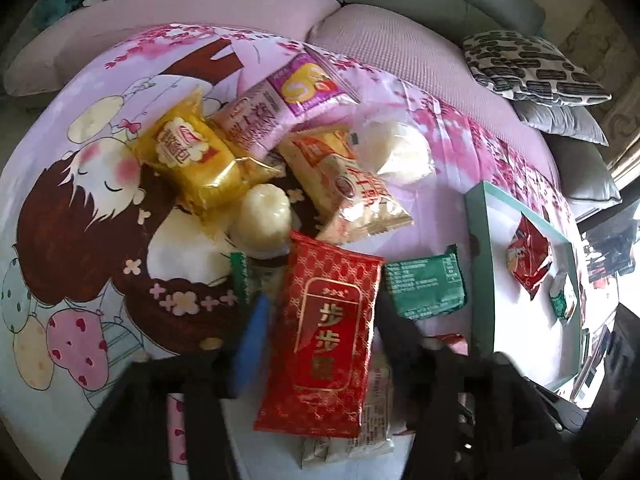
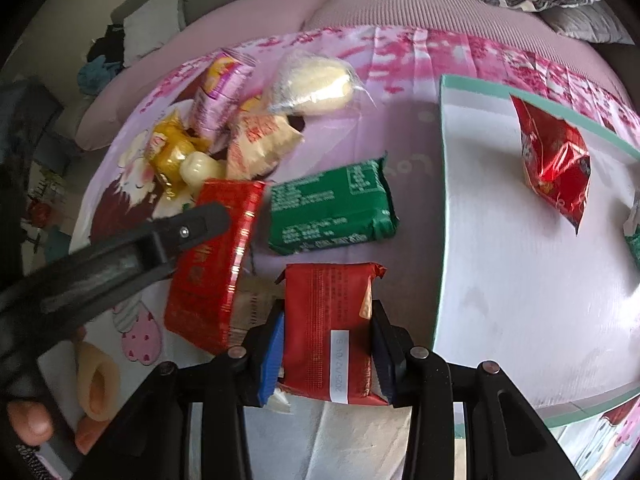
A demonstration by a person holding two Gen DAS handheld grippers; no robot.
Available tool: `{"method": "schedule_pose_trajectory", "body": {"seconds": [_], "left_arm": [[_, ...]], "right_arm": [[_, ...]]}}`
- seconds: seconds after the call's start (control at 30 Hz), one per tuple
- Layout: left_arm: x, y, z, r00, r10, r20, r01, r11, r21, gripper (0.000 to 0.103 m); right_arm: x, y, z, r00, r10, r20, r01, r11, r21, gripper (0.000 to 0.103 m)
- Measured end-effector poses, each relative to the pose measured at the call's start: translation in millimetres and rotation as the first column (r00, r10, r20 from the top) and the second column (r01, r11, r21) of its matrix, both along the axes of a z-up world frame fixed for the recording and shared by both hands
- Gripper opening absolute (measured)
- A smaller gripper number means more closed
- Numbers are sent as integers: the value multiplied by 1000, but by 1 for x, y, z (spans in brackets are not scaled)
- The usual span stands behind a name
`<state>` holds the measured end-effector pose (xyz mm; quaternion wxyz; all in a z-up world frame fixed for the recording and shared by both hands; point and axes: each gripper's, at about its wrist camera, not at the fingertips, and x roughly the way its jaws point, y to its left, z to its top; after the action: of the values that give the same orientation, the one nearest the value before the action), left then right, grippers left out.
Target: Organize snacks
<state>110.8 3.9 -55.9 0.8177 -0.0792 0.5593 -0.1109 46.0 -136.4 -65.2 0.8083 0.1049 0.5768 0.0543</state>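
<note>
Soft daylight enters from the right, glare flashes off the red foil packet (image 2: 554,160), both fisheye views bend and darken at their rims, and the left claw (image 1: 320,344) is motion-blurred.

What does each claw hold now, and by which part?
Right claw: dark red packet, held by its long sides. Left claw: open around the red gold-patterned packet, not gripping.

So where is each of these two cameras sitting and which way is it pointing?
Left wrist: on the left gripper, looking steeply down at the snack pile; its black fingers flank the long red packet.
Right wrist: on the right gripper, looking down; jaws clamp a small red packet beside the teal-rimmed tray; a hand shows at left.
Shared: the long red packet, green packet, tray.
</note>
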Motion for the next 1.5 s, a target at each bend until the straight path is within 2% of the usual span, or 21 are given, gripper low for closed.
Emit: {"method": "schedule_pose_trajectory", "body": {"seconds": [0.23,0.37,0.57,0.77,1.13,1.23,1.3,1.4,1.5], "left_arm": [[-1,-25,-7,997,-75,4,73,982,174,60],[1,-35,-18,995,-100,-19,102,954,282,61],[2,-31,-22,995,-96,-28,100,958,269,60],[-1,-27,-17,994,-111,-15,111,958,264,52],[-12,-13,11,995,-82,60,66,971,231,50],[-14,-8,20,994,-69,88,48,975,216,44],[-15,-6,27,992,-57,113,31,975,219,20],[-14,-1,32,991,-39,127,15,982,186,20],[-12,0,24,994,-33,101,13,982,188,20]], "right_arm": [[-1,-3,-4,1000,0,-17,0,1000,6,42],[-2,-2,-5,1000,2,-21,-2,1000,3,42],[-1,1,-6,1000,3,-25,-3,1000,-3,42],[-1,3,-7,1000,8,-26,-8,1000,-10,42],[-6,2,14,999,14,40,-14,1000,15,42],[-7,1,23,998,8,64,-10,1000,22,42],[-8,-1,28,997,1,77,-3,1000,29,42],[-8,-3,31,996,-5,84,2,999,35,42],[-7,-4,28,998,-5,69,3,999,34,42]]}}
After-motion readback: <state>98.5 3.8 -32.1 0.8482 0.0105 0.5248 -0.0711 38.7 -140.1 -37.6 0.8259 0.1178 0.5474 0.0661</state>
